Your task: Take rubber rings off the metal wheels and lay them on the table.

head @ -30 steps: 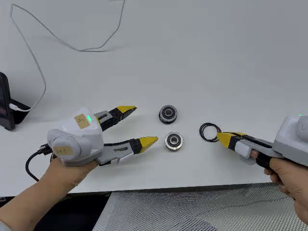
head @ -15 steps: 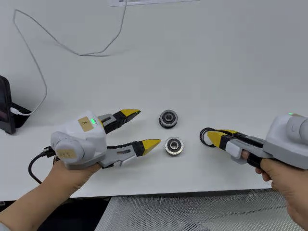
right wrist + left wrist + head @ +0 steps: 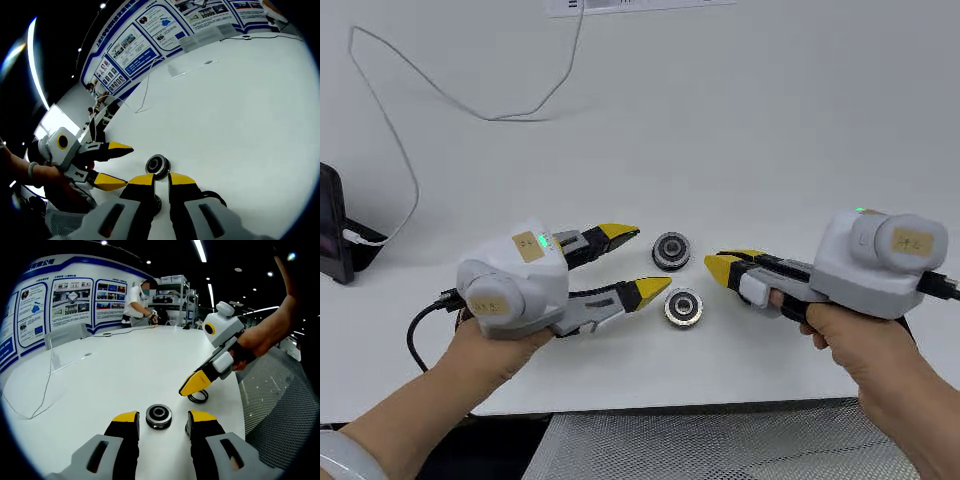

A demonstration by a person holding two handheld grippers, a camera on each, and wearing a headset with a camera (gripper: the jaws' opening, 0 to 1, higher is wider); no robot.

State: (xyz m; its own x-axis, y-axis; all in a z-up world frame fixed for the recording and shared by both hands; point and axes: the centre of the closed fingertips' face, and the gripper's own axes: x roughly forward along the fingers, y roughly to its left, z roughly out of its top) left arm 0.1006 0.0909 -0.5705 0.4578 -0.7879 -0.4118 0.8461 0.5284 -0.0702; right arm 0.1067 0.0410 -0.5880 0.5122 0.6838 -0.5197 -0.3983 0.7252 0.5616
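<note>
- The table's (image 3: 770, 372) front edge runs close under both hands, with grey mesh (image 3: 720, 445) below it.
- The left gripper (image 3: 642, 260) is spread wide and holds nothing. Its pointy yellow tips aim to 3 o'clock.
- The right gripper (image 3: 722, 266) has its jaws pulled almost together with nothing between them. They aim to 9 o'clock.
- The near wheel (image 3: 683, 307) is round, shiny metal and lies flat, just past the left gripper's lower tip.
- The far wheel (image 3: 671, 250) has a dark rim. It sits close at 12 o'clock from the near one, between the two grippers.
- The ring (image 3: 198, 397) is a thin black loop, flat on the table under the right gripper's tip.
- A dark phone (image 3: 330, 225) stands at 9 o'clock.
- A thin cable (image 3: 492, 118) loops at 11 o'clock, and smooth white table spreads wide beyond it.
</note>
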